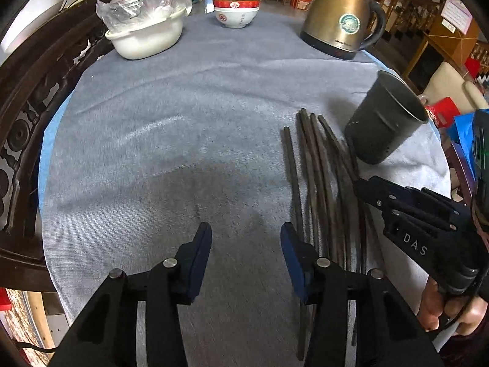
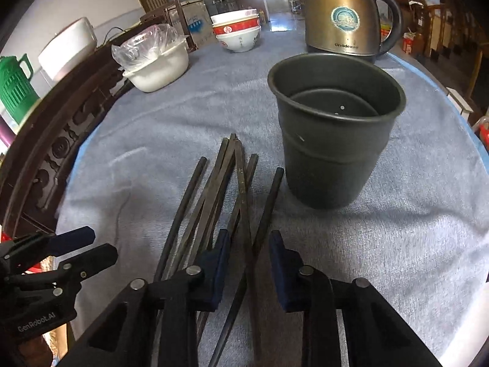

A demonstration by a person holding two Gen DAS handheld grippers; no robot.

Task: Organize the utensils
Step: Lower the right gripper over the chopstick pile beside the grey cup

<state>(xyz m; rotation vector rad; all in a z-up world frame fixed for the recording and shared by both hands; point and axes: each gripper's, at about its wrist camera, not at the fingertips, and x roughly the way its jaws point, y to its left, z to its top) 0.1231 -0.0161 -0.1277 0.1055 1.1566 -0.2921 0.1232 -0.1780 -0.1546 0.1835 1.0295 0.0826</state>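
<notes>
Six or so chopsticks [image 2: 214,202] are lying beside one cup [image 2: 333,140]; right gripper [image 2: 249,244] is straddling them, gaping, gripping nothing; left gripper [image 1: 246,238] likewise. Only right view is showing one green jug [image 2: 13,85].

The near ends of the dark, slender wooden chopsticks [image 2: 241,183] ran beneath the right hand-held gripper [image 2: 249,263] and off the bottom edge, so their full length went unseen. In the left wrist view, the left hand-held gripper [image 1: 246,260] covered some of the chopsticks' lower parts. The contents of the crinkled clear plastic bag [image 1: 137,3] in the white oval ceramic dish [image 1: 146,39] were too blurred to identify. The brass-coloured metal electric kettle [image 2: 345,12] was cut off at its top. The rear shelves were too small to read.
</notes>
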